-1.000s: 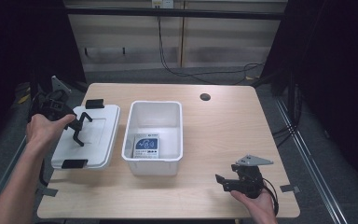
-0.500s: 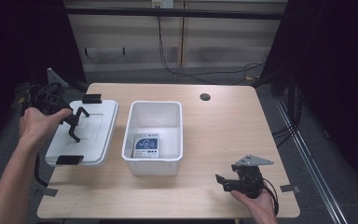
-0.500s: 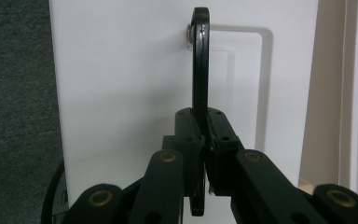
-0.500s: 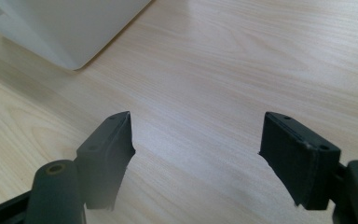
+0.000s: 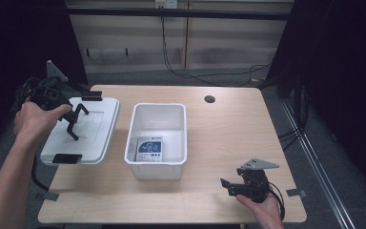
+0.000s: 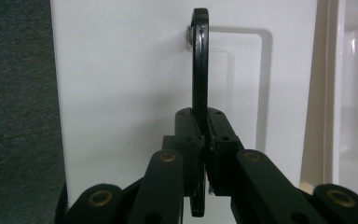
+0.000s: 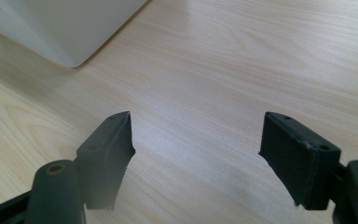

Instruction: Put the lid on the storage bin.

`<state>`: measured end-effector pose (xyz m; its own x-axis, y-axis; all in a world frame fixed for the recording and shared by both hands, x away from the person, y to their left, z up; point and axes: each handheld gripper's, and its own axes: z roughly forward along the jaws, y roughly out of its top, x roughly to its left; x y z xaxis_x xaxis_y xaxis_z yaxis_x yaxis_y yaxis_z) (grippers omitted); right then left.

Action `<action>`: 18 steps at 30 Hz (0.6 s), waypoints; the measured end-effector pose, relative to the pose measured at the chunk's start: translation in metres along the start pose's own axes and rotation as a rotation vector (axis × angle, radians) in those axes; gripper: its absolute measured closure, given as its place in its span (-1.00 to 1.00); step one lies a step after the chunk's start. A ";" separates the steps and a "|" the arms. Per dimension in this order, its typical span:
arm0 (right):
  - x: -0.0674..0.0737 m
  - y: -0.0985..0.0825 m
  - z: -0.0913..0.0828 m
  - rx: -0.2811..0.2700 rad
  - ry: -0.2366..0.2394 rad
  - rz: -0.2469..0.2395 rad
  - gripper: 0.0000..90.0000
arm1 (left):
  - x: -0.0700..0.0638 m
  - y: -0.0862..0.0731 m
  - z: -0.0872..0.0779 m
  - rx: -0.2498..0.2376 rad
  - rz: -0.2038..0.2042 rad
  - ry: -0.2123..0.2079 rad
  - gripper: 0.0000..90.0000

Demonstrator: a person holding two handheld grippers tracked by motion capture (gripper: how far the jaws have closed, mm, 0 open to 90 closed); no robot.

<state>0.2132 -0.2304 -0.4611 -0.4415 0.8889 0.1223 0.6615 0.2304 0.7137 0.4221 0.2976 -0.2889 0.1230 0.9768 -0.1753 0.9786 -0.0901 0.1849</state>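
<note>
- Since the earlier frames the white lid [image 5: 83, 131] has been carried farther away from the white bin [image 5: 157, 135], out over the table's [image 5: 228, 129] left edge; its near corner now hangs past that edge and the lid sits tilted, raised on the far side.
- The left gripper [image 5: 71, 125] has moved with it, away from the bin, and the left hand [image 5: 35, 119] is higher and farther out than before.
- The right gripper [image 5: 229, 186] has stayed where it was, near the table's front edge, to the right of the bin.
- The left gripper is clenched on the lid's black handle [image 6: 199, 70]; in the left gripper view the thin handle stands edge-on between the closed jaws.
- The right gripper is released, its jaws wide apart over bare wood, with a corner of the bin [image 7: 65, 28] beyond them.
- The lid is flat, white and rectangular, with a black latch [image 5: 67, 158] at its near end and another [image 5: 91, 97] at its far end.
- The bin is open-topped and holds a blue-and-white packet [image 5: 148, 150] lying flat on its floor.
</note>
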 end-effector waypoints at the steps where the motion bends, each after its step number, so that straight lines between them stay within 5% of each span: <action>1: 0.000 0.000 0.000 -0.001 0.000 -0.005 -0.45 | -0.001 0.001 0.000 -0.001 0.005 0.005 0.89; 18: 0.000 0.000 0.000 -0.001 -0.002 -0.008 -0.46 | -0.012 0.002 -0.018 -0.005 0.021 0.009 0.89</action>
<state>0.2133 -0.2302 -0.4612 -0.4452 0.8879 0.1155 0.6573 0.2365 0.7156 0.4192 0.2892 -0.2692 0.1419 0.9765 -0.1622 0.9750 -0.1096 0.1933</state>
